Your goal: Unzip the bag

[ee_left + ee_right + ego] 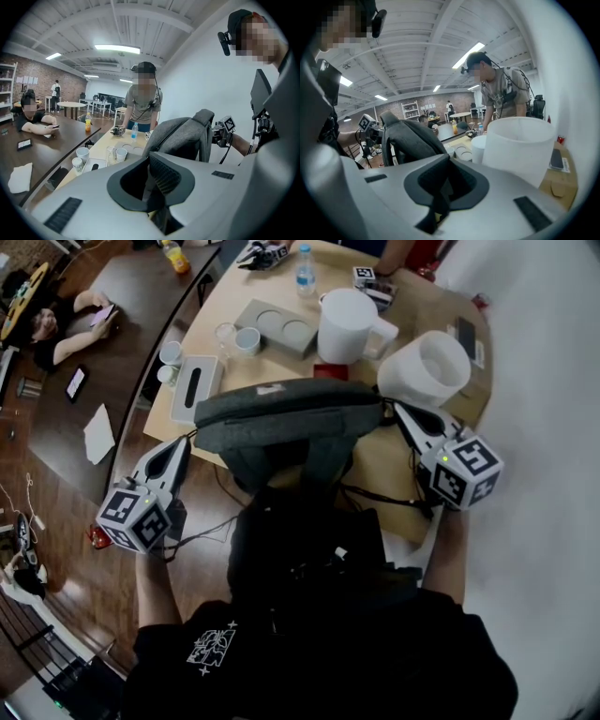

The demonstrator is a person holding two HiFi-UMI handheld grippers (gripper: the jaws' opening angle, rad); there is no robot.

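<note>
A grey backpack [281, 418] stands at the near edge of the light wooden table [375, 465], its black straps hanging down toward me. It shows again as a grey hump in the left gripper view [180, 136] and in the right gripper view [410, 136]. My left gripper [184, 442] is beside the bag's left end, jaws shut, and I see nothing between them [157, 180]. My right gripper [401, 414] is beside the bag's right end, also shut with nothing visible in it [439, 187]. I cannot tell whether either gripper touches the bag. The zipper pull is not visible.
Behind the bag stand a white bucket [427, 367], a big white mug [349, 326], a grey tray [277, 326], a water bottle [306, 270], small cups [172, 354] and a tissue box [197, 385]. A person [143, 101] stands at the table's far side. A dark table [84, 352] lies left.
</note>
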